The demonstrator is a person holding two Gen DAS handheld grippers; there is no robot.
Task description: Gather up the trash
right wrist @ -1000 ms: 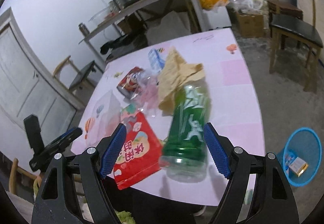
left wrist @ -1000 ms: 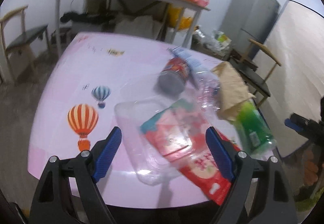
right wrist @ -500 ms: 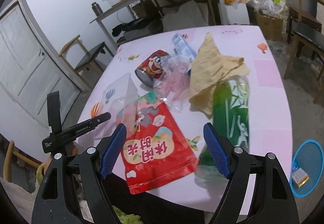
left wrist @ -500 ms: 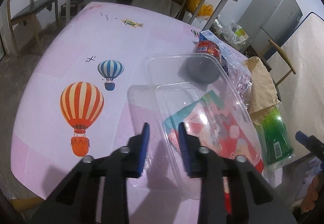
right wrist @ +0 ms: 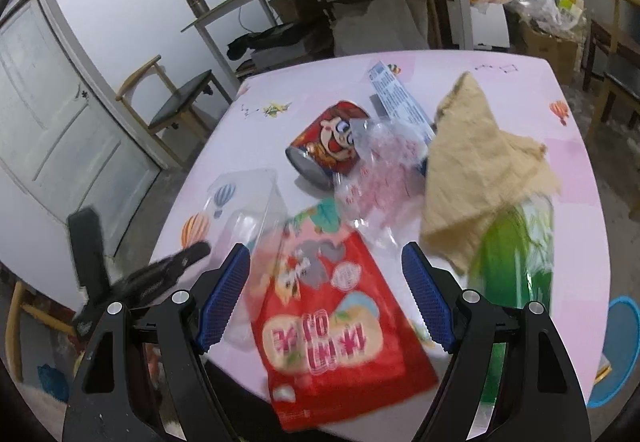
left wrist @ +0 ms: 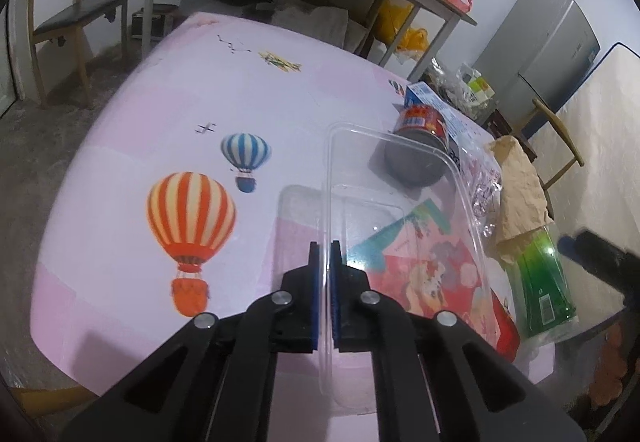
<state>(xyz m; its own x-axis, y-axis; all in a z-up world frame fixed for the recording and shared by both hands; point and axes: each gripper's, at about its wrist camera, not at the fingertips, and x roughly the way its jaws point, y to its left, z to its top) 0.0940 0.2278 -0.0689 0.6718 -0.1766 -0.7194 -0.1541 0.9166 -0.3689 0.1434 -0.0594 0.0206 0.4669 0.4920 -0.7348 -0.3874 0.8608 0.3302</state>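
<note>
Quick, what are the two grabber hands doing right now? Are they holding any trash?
Left gripper: shut on the rim of the clear plastic container.
Right gripper: open, holding nothing, above the red snack bag.

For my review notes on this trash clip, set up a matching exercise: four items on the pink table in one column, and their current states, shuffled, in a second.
Items:
1. clear plastic tray
2. red snack bag
3. green bottle
4. red can

States:
A. lying on its side, partly under the tan paper
B. lying on its side, grey bottom facing the camera
C. wall pinched in the left gripper
D. lying flat between the open fingers of the right gripper, untouched

Pairs: 1-C, 2-D, 3-A, 4-B
</note>
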